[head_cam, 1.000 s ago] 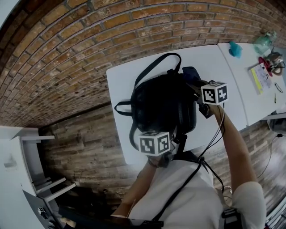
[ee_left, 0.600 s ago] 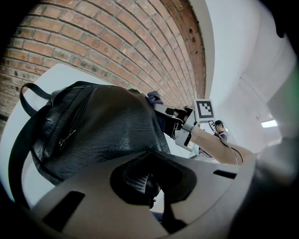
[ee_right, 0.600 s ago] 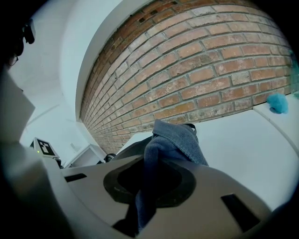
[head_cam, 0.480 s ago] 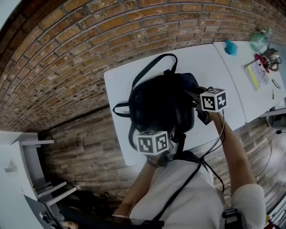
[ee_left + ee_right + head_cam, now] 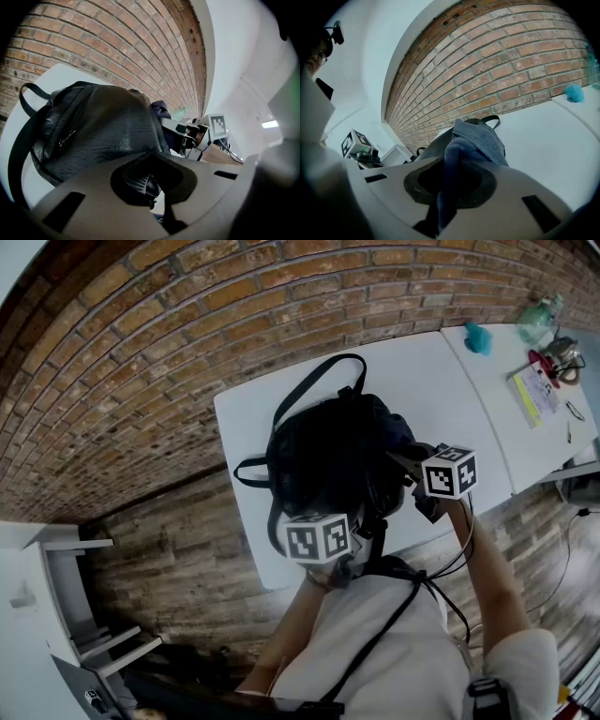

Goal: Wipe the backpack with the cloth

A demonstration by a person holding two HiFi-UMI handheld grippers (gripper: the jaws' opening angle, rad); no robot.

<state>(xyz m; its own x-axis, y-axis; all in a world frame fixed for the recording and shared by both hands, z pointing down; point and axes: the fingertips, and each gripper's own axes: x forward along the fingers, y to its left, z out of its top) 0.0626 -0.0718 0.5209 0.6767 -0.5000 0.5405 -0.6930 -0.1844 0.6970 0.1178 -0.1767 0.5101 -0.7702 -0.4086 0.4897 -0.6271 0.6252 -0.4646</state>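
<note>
A black backpack (image 5: 323, 456) lies flat on the white table (image 5: 441, 371), its carry loop toward the brick wall. My left gripper (image 5: 322, 526) is at the bag's near edge, shut on a fold of the backpack's black material (image 5: 144, 182). At the bag's right side, my right gripper (image 5: 417, 463) is shut on a blue cloth (image 5: 476, 140). The cloth bunches out of the jaws and lies against the backpack (image 5: 433, 147). In the left gripper view the right gripper (image 5: 190, 135) shows beyond the backpack (image 5: 93, 131).
A second white table (image 5: 511, 423) adjoins on the right, with a teal object (image 5: 477, 337), a green bottle (image 5: 535, 322) and papers (image 5: 536, 390). The brick wall (image 5: 187, 324) runs behind the tables. A white shelf unit (image 5: 42, 596) stands at the lower left on the wooden floor.
My right gripper has slid with the cloth along the backpack's right side toward the near table edge. The left gripper has kept its hold at the bag's near edge.
</note>
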